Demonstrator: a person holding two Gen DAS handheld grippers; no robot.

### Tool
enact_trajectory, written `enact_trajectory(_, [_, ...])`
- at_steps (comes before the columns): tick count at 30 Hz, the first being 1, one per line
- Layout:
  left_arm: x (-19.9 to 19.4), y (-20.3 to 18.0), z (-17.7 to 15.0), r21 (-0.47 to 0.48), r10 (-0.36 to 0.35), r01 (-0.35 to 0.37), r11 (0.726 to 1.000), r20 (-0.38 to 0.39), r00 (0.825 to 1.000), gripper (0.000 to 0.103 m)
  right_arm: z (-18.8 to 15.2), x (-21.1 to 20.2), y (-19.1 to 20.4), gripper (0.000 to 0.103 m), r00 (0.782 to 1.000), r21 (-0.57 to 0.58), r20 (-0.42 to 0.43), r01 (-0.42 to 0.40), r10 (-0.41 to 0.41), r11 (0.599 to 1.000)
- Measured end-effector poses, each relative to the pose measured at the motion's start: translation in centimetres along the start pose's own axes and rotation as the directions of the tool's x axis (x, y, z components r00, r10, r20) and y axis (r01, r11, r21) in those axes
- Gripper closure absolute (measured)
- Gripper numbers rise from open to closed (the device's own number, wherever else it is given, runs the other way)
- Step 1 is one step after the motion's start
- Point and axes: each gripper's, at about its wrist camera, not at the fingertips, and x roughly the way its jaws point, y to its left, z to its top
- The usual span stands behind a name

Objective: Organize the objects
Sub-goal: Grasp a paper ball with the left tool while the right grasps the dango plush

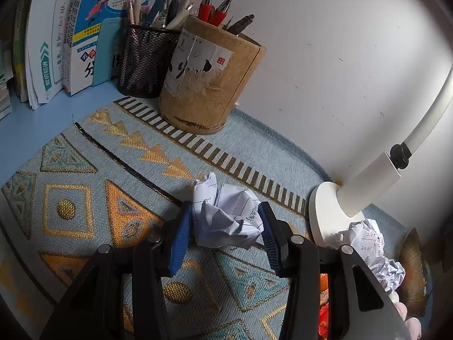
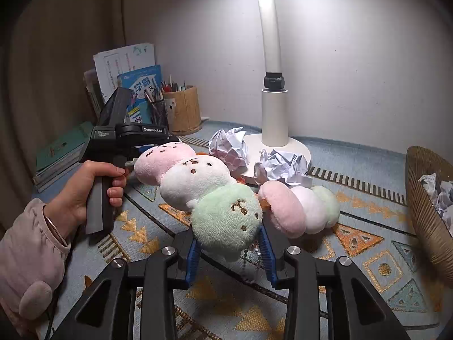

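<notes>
Your left claw (image 1: 226,233) is clenched around one crumpled paper ball (image 1: 226,215), its two blue fingers (image 1: 181,238) pressing the ball from either side just above the patterned mat (image 1: 85,170) on the tabletop. A second paper ball (image 1: 373,246) lies against the round white lamp base (image 1: 322,212).

Your right claw (image 2: 230,248) grips the green end of a three-ball plush skewer (image 2: 198,181), coloured pink, white and green, and holds it raised off the mat. A second plush skewer (image 2: 300,208) in the same three colours lies on the mat near the lamp base.

From the right wrist you can count two loose paper balls on the mat, one (image 2: 229,147) to the left of the lamp base and one (image 2: 283,167) in front of it. More crumpled paper sits inside the woven basket (image 2: 424,204) at the right edge; how many pieces, you cannot tell.

Against the wall stand two pen holders: a black mesh cup (image 1: 144,59) and a cork cylinder (image 1: 209,79), both full of pens. Beside them stands a row of books (image 1: 70,36).
</notes>
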Motion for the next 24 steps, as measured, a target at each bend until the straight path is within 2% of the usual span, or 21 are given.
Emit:
enact_trajectory(5, [-0.2,-0.1,0.1,0.021,0.012,-0.012,1.000,0.012,1.000,0.060,-0.1,-0.8,-0.7,0.066,0.999,0.038,0.027,-0.025,0.024,0.999])
enact_trajectory(16, [-0.5,0.2,0.5,0.042,0.028,-0.028,0.999,0.007,1.000,0.059,-0.1,-1.0,0.2,0.066,0.999,0.012,0.032,-0.002,0.002,1.000])
enact_trajectory(24, [-1.7,-1.1,0.6,0.146,0.047,-0.053,0.988,0.046,0.998,0.059,-0.1,-1.9,-0.8,0.066,0.997,0.071,0.077,-0.015,0.010,0.997])
